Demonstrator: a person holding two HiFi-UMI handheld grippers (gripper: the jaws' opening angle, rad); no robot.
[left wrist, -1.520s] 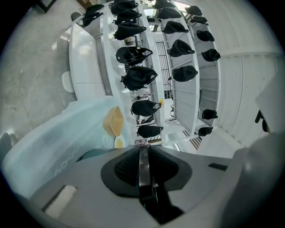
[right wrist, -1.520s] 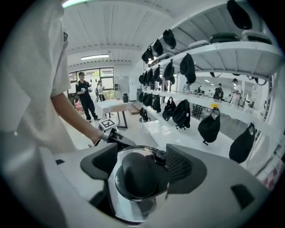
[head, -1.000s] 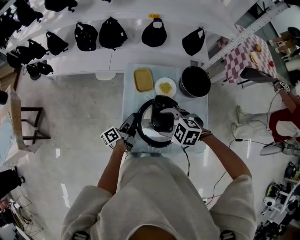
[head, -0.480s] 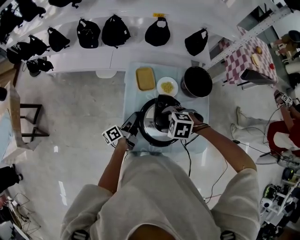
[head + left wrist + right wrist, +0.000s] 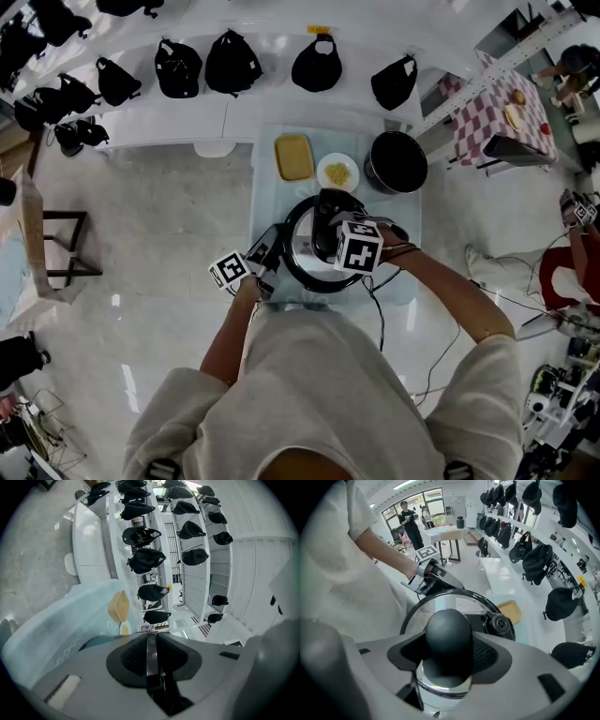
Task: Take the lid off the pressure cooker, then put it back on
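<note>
Head view: the right tool [image 5: 330,236] has dropped from the cooker's right flank onto the centre of the lid [image 5: 309,269]. The left tool [image 5: 274,251] hasn't budged and is parked at the cooker's left rim. The pressure cooker [image 5: 287,268] sits at the near edge of the surface [image 5: 265,192], mid-width, with the lid still seated.

Count on the surface:
- one pressure cooker and one lid
- one tan tray [image 5: 293,157] and one white plate [image 5: 337,173] with yellow food, both toward the far edge
- one black pot [image 5: 396,162] at the far right corner

Black bags [image 5: 232,62] line the shelf [image 5: 202,117] behind. There are at least seven, and the left end is too cluttered to count.

Left gripper view: the pads are clenched almost together on a thin black strip [image 5: 151,660], which I read as the cooker's side handle. It looks like a brace for the body.

Right gripper view: the jaws have just been closing, and the round black knob [image 5: 449,632] fills the gap, with both pads looking in contact. So the grasp is on and the removal step is at its start; nothing is lifted yet. Count here: one knob and one black valve [image 5: 500,624] beside it on the lid.
</note>
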